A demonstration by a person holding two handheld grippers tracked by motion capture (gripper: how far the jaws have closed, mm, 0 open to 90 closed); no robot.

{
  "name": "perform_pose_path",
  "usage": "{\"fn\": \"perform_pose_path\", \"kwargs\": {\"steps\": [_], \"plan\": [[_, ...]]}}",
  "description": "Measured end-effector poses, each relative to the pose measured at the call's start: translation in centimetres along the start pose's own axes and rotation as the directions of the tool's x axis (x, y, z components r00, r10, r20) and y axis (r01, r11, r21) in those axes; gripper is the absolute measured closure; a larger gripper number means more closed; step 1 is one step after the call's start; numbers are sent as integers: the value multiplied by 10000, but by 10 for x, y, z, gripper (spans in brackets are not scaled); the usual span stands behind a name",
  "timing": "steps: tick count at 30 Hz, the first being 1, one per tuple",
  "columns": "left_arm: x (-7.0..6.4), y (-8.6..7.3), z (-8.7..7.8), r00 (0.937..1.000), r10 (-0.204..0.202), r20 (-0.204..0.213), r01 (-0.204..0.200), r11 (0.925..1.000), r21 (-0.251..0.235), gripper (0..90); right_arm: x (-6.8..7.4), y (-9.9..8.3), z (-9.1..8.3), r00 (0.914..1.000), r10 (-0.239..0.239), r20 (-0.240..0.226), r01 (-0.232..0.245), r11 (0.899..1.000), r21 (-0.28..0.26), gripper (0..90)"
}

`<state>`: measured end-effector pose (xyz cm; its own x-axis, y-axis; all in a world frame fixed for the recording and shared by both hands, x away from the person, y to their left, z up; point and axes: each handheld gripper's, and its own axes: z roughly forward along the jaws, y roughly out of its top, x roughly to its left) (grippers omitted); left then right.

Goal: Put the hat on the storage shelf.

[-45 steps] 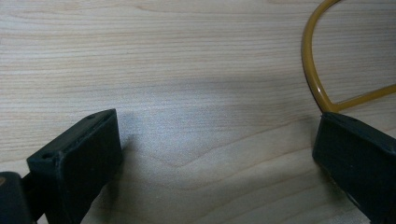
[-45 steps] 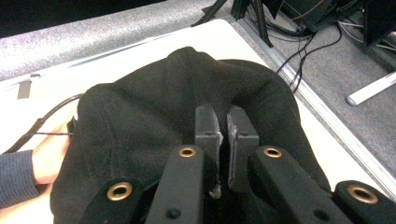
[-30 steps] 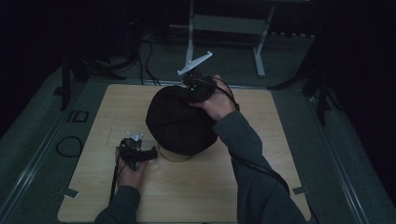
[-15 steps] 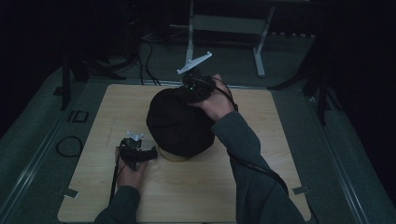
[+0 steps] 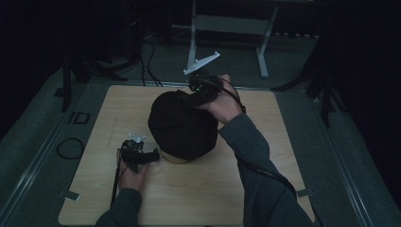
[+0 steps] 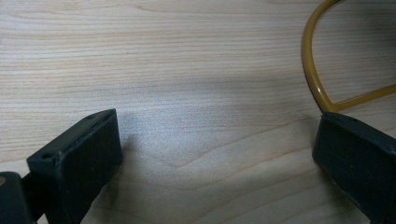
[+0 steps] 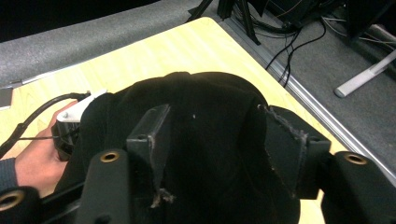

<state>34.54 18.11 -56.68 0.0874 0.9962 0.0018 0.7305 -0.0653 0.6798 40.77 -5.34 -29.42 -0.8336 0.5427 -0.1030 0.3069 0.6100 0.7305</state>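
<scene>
Left gripper (image 5: 153, 156) lies low on the pale wood-grain table (image 5: 198, 198), near left, jaws spread wide; a thin mustard-yellow wire loop (image 6: 312, 70) curves past its right jaw. Mid-table: black fabric cap (image 5: 182, 124), soft, domed, matte. Right gripper (image 5: 193, 98) at the cap's far edge, jaws parted, cloth between them.

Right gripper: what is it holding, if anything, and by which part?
The right gripper has its jaws around a fold of the black cloth at its far top edge; whether they pinch it cannot be told.
</scene>
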Motion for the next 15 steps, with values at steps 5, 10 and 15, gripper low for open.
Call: {"fn": "perform_pose_path", "kwargs": {"steps": [5,10,15], "plan": [[0,0,0,10000,3,2,-3,10000,11,7,-4,-7,-6,9999,155,-4,-155,9998,135,359],[0,0,0,10000,1,8,-1,10000,-3,7,-6,-17,-13,9988,459,-175,-455,9987,225,330],[0,0,0,10000,6,7,-6,10000,8,7,-8,-26,-20,9980,599,-220,-594,9980,233,314]]}}
